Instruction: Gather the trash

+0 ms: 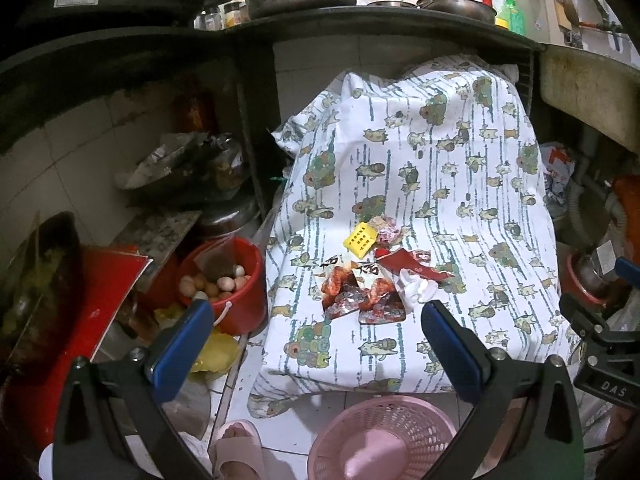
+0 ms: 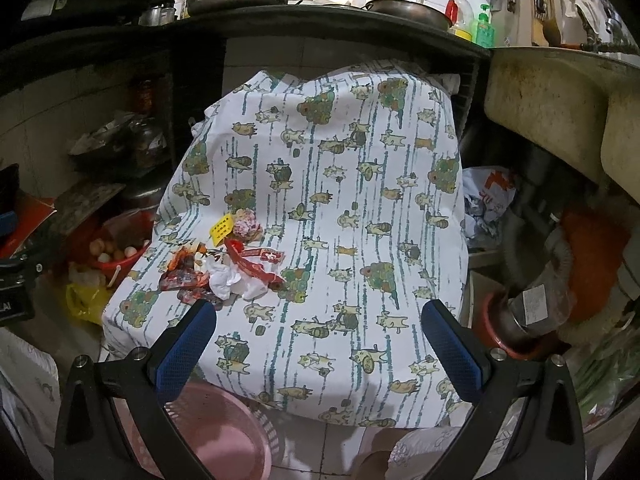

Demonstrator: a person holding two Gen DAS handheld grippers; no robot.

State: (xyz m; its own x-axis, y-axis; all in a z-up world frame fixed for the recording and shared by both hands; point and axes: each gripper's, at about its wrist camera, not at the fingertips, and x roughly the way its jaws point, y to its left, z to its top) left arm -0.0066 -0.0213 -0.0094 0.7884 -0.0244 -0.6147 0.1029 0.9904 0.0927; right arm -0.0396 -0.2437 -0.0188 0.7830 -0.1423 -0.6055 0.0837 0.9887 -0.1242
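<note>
Trash heaped on a cloth-draped surface, both grippers hovering empty.

A white printed cloth, soft and patterned with cartoon animals, drapes the surface; below its front edge stands a round pink lattice basket. On the cloth lie glossy torn snack wrappers, a crumpled white tissue, a red wrapper and a small yellow packet. The left gripper and right gripper hang near the cloth's front edge, jaws spread wide, holding nothing.
</note>
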